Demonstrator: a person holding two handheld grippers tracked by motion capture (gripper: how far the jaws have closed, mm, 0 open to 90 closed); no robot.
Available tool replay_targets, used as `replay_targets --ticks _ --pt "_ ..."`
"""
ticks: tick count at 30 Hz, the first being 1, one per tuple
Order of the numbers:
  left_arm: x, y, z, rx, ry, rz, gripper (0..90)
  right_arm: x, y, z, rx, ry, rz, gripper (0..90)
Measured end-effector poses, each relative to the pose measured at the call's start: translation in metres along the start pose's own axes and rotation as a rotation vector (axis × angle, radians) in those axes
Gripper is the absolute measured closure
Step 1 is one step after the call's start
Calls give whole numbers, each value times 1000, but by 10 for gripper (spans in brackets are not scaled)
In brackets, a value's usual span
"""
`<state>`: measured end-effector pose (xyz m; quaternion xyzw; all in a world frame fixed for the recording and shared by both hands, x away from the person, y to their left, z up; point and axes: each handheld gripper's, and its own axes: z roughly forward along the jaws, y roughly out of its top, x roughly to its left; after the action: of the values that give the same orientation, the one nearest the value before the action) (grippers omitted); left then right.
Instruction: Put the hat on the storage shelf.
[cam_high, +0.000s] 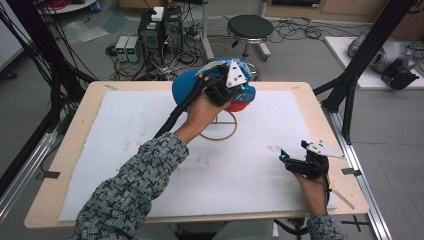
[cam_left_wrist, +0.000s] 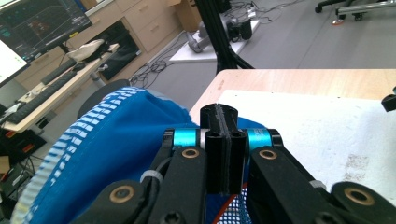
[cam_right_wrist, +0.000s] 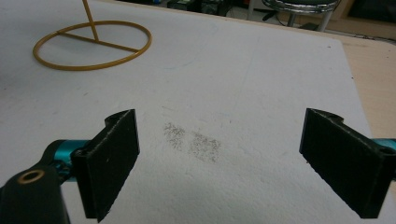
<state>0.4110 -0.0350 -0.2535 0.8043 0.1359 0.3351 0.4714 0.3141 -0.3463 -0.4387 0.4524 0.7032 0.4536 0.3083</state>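
A: Lab floor strewn with cables, a stool (cam_high: 250, 27) beyond the far edge, computer boxes (cam_high: 160, 30) beside it. Nearer, a wooden table (cam_high: 75, 150) under a white mat (cam_high: 240, 175).

B: And on the mat?

A: A yellow wire stand (cam_high: 218, 131), ring base flat, thin stem rising. Above it, a blue cap (cam_high: 187, 85) with a red underside, held up over the stem, mesh visible at the bottom of the left gripper view.

B: Held how?

A: By the left gripper (cam_high: 239, 90), jaws pressed together, apparently pinching the cap's fabric; blue cloth bulging just behind the closed pads (cam_left_wrist: 223, 154) in the left gripper view. Exact pinch point hidden.

B: The other hand?

A: Right gripper (cam_high: 295, 156) near the right edge of the mat, well apart from the stand, jaws spread wide, nothing between them, only a grey smudge (cam_right_wrist: 191, 142) on the mat below.

B: Step in hand, then?

A: Probably hanging the cap on the stand: carried over, not yet settled.

B: Next?

A: Centre the crown over the stem tip, lower gently, then release. Worth watching for tipping; a light stand, likely easy to knock. Steadying the ring base with the right gripper, perhaps.
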Motion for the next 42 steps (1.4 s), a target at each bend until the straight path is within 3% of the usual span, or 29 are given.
replay_targets --ticks 8,16,25,33,42 --pt "9 -4 4 12 33 -24 893 0 0 0 3 -3 1 111" --pt "6 -5 7 9 22 8 816 0 0 0 3 -1 8 111" --pt "6 -6 8 13 22 4 737 -1 0 0 4 -2 6 111" --pt "19 -12 -12 -26 50 -36 594 -1 0 0 5 0 1 111" --pt "41 -28 -45 -41 108 -81 531 0 0 0 5 -3 3 111"
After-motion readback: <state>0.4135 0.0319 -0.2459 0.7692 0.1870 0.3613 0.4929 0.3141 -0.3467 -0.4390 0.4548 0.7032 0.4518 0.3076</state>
